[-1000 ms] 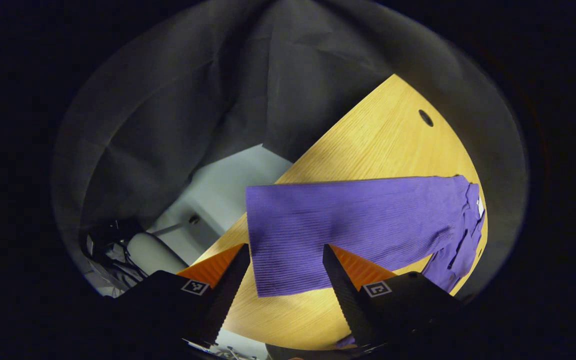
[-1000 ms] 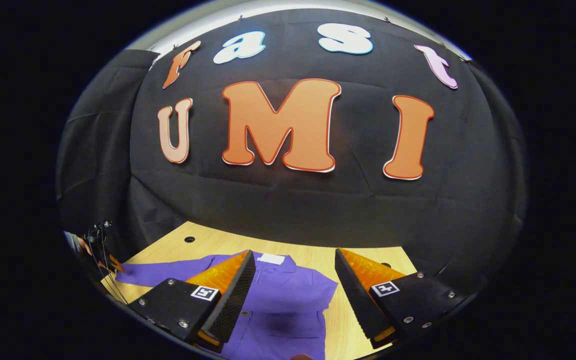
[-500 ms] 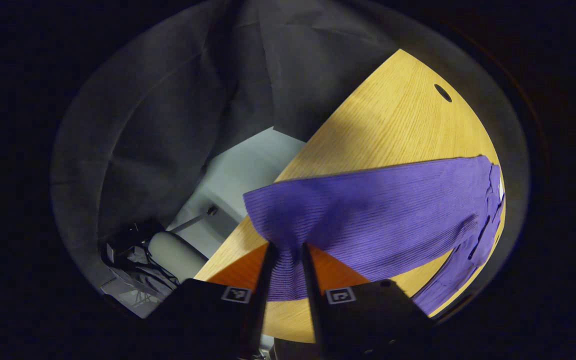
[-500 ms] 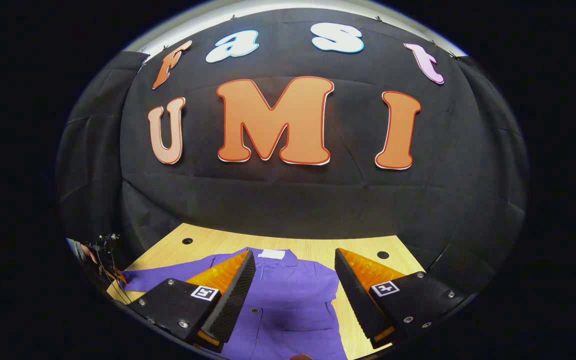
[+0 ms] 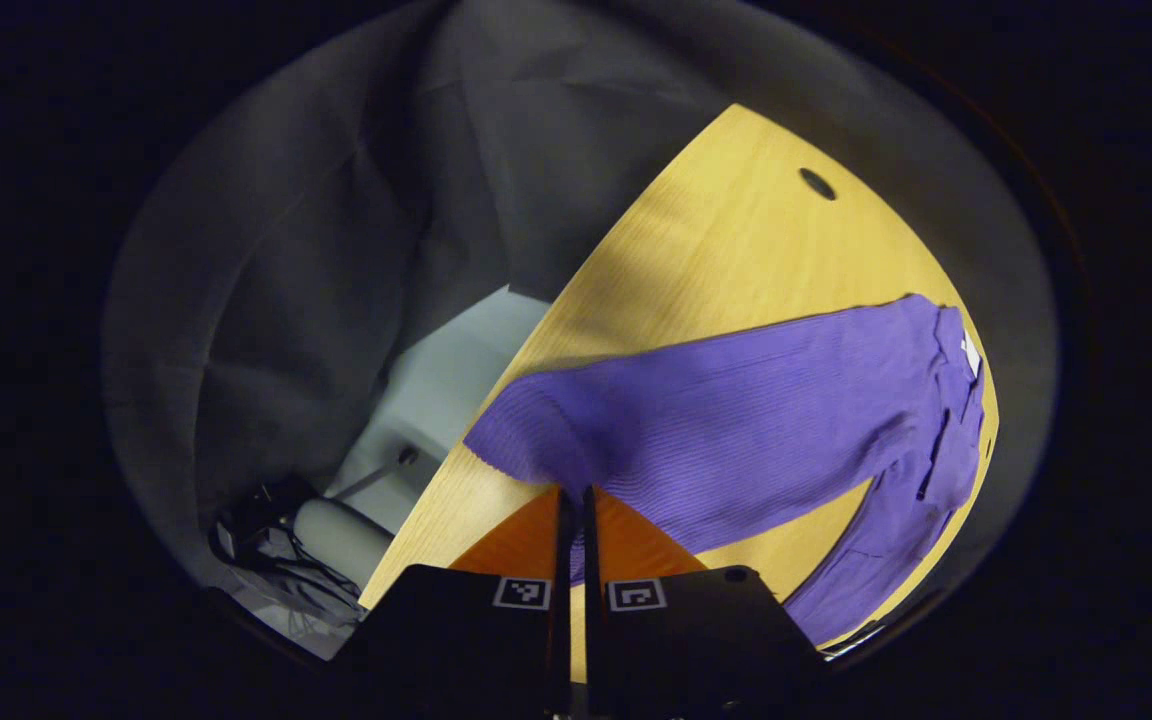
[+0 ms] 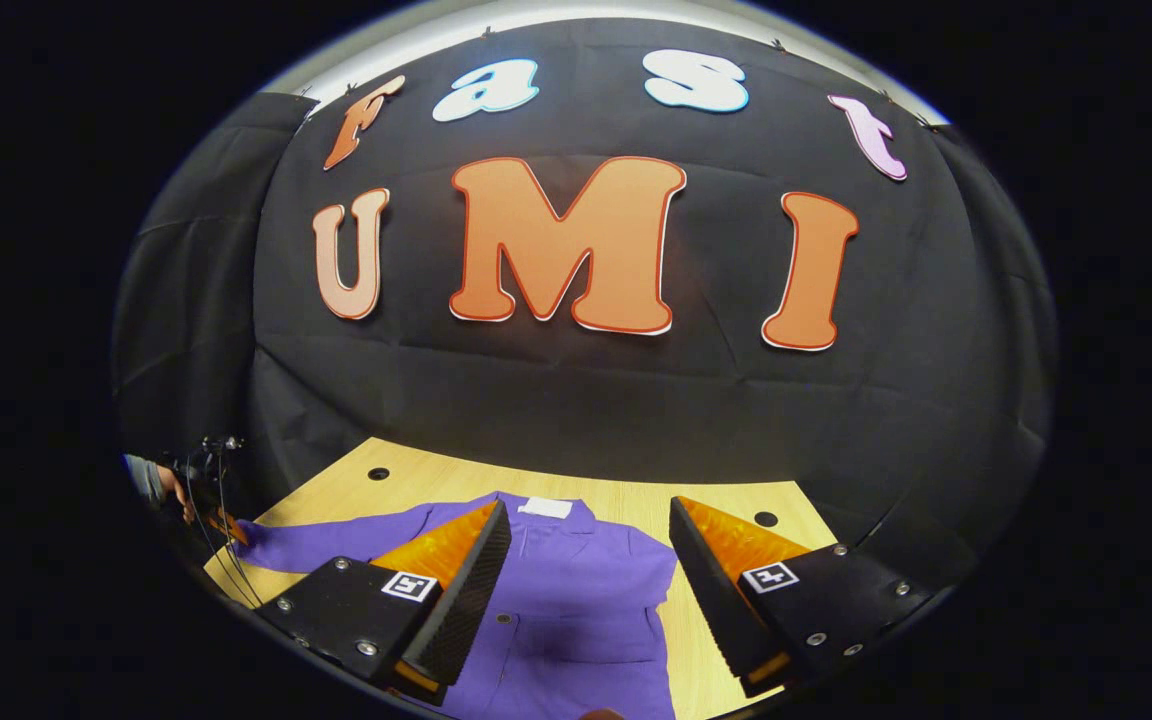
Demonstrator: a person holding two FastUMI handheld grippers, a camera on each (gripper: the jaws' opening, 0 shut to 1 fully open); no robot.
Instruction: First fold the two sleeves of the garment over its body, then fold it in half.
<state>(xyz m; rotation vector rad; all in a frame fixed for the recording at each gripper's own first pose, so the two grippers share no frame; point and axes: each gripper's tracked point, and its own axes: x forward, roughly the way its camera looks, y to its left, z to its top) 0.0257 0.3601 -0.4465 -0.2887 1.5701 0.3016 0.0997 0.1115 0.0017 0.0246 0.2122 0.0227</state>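
A purple ribbed garment (image 5: 766,420) lies on the wooden table (image 5: 736,250). One long sleeve stretches toward the table's near edge. My left gripper (image 5: 572,492) is shut on that sleeve's cuff end (image 5: 526,440), which is lifted and bunched. In the right gripper view the garment's body (image 6: 576,590) with a white collar label (image 6: 544,507) lies below and ahead. My right gripper (image 6: 586,525) hangs open above the body with nothing between its fingers. The left gripper with a hand (image 6: 186,490) shows at the far left edge, at the sleeve's end.
The table (image 6: 406,480) has round cable holes at its back corners (image 6: 378,473) (image 6: 765,519). Past the table's left edge a grey floor (image 5: 436,390) with a chair and cables (image 5: 286,520) lies below. Black cloth closes the booth behind.
My left gripper went from open around the cuff to shut on it, and the sleeve end has lifted and bunched. The right gripper stayed open, only swaying slightly.
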